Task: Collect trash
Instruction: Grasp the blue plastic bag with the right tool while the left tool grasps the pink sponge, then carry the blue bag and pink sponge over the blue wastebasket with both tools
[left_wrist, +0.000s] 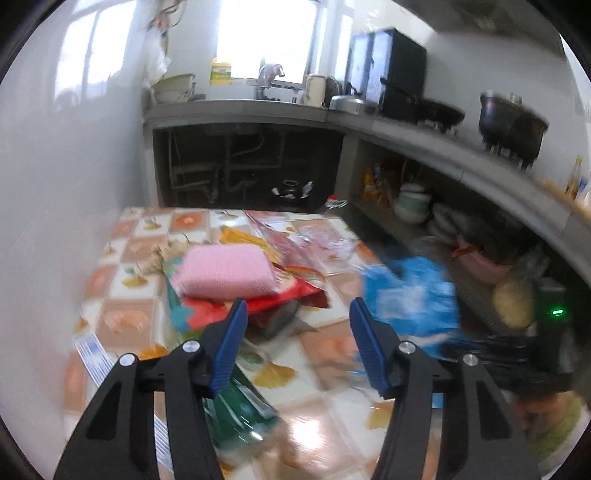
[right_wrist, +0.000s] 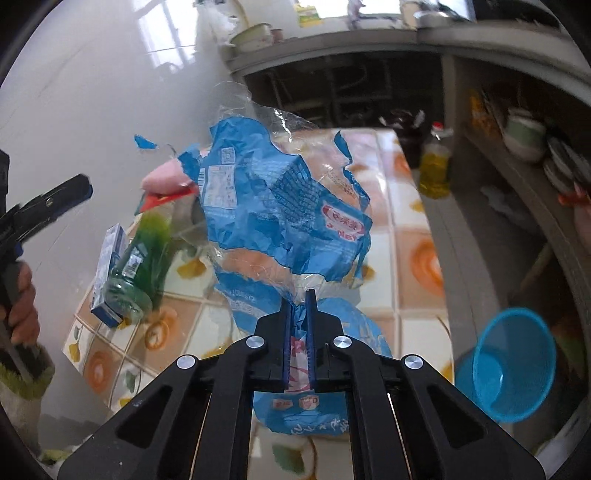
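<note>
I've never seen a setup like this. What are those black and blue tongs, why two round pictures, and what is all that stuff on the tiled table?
No robot here: a person holds a two-finger gripper in each hand, each with a wide-angle camera looking along its fingers. The left gripper is open over the table, holding nothing. The right gripper is shut on a crumpled blue plastic bag. On the table lie a pink sponge, a red wrapper under it, a green bottle and a small carton. A blue basket waits beside the table.

Crinkled glossy plastic bag (right_wrist: 280, 206), shiny tiled table (right_wrist: 413, 266), fuzzy pink sponge (left_wrist: 225, 271)
</note>
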